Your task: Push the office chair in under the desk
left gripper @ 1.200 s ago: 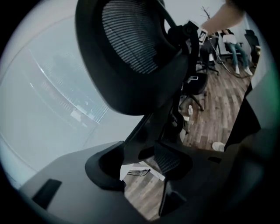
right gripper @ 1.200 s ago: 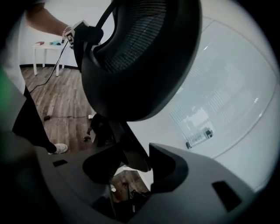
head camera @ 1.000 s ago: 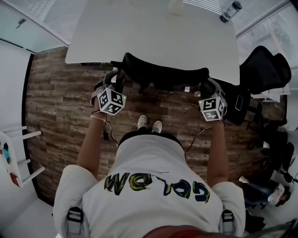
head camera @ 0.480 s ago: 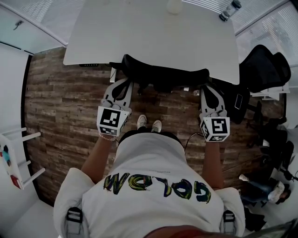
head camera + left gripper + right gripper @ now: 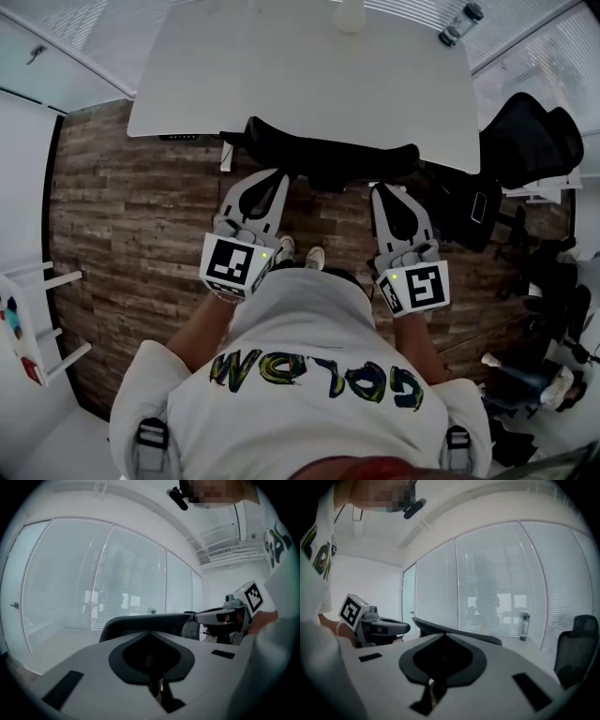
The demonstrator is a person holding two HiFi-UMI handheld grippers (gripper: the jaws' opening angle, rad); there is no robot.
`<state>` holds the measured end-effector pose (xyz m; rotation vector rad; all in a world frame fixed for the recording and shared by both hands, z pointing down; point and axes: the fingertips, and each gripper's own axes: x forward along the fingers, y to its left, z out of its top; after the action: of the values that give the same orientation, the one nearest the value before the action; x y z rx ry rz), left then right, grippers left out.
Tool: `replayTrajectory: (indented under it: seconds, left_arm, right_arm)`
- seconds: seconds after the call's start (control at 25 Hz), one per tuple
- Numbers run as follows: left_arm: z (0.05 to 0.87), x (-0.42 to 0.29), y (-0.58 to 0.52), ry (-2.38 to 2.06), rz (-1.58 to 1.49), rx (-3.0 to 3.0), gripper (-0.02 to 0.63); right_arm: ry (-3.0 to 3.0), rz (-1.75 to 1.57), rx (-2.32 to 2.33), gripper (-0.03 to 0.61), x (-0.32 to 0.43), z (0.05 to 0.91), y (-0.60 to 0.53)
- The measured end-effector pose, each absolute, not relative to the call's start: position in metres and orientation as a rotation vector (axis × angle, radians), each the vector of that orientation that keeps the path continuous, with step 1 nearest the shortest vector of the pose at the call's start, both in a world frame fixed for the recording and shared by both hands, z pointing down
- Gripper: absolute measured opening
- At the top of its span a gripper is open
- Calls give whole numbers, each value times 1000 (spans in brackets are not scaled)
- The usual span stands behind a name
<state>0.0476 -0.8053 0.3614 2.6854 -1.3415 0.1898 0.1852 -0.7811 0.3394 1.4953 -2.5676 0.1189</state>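
Now the chair (image 5: 328, 155) sits under the desk's (image 5: 300, 66) near edge, a bottle (image 5: 464, 22) at its far-right corner; left tool (image 5: 269, 180) and right tool (image 5: 387, 195) are closed, empty.

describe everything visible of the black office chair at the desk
The office chair is black, with a curved backrest. It stands upright, pushed in at the near edge of the white desk, its seat hidden under the top. The left gripper and right gripper are near its back but clear of it.

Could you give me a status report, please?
Left gripper, right gripper: jaws shut, empty, right just closed. Office chair tucked under desk. Spare chair off to the right.
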Motion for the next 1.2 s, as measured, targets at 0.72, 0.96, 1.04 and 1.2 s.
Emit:
replayTrajectory:
  seconds: [0.72,0.96,1.04,1.2]
  left_arm:
    - [340,82,-793,-1272,82,2705,11]
    - [338,85,-789,-1263,77,2706,11]
    - [337,85,-788,-1263,75,2706,11]
    - [334,84,-786,-1266,78,2707,11]
  right_arm:
    - [-2610,100,1500,18,166,321,-775]
    - [-2604,81,1495,18,166,319,-772]
    - [-2606,77,1493,17,165,318,-771]
    - [-2608,72,1494,17,164,315,-769]
